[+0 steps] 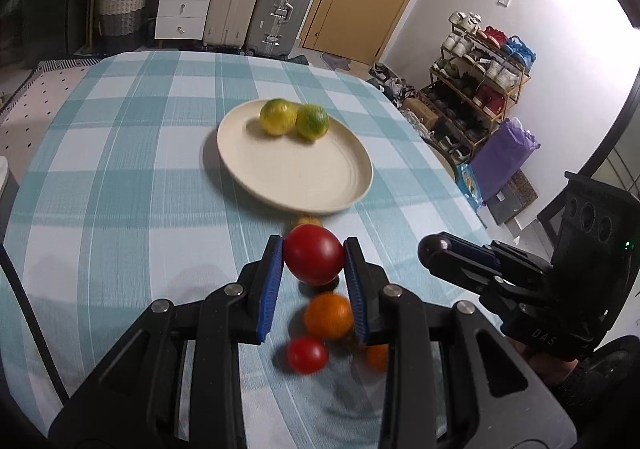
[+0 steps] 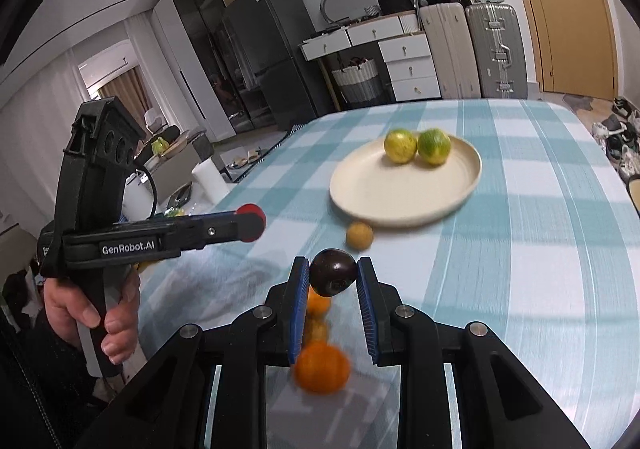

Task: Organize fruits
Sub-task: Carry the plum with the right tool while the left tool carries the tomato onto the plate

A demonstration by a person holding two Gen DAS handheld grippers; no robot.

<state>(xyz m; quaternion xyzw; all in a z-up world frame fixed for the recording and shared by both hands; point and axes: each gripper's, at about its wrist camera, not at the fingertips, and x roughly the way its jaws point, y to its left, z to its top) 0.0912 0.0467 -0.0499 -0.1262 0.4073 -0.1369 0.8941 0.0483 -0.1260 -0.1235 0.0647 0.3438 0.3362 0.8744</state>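
Your left gripper (image 1: 314, 263) clamps the red fruit (image 1: 314, 260) between its jaws; your right gripper (image 2: 333, 275) pinches the dark plum (image 2: 333, 276).

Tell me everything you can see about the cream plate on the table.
The round cream ceramic-looking plate is shallow, with a low raised rim and faint ridges. It sits flat on the blue-and-white checked tablecloth, ahead of both claws. Two yellow-green round citrus fruits rest on its far side, touching each other. The rest of it is bare. No claw touches it.
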